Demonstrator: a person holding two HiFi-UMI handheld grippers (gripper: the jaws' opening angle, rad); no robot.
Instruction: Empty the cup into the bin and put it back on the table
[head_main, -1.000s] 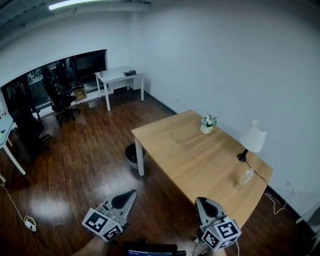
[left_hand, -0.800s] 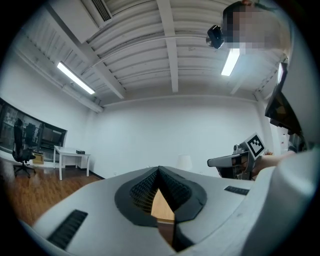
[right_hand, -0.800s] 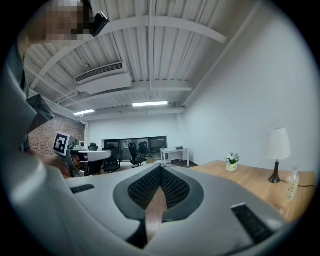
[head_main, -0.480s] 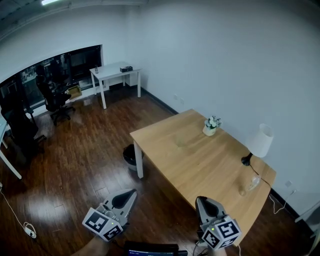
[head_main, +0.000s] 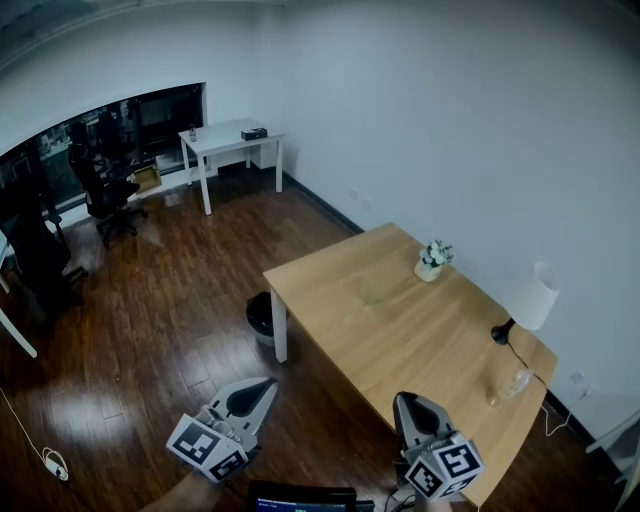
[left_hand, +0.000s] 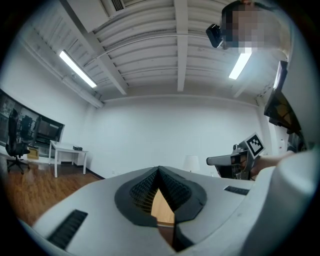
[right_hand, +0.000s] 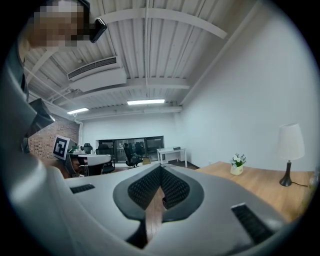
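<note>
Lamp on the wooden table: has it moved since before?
No. The lamp keeps its place on the wooden table, just as far from the flower pot. The whole view shifted, not the lamp.

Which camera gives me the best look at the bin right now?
The head view: the bin stands in plain sight on the floor, beside the table's corner leg. Neither gripper view shows it clearly.

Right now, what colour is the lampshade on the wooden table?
White. The cone-shaped lampshade shows best in the right gripper view.
</note>
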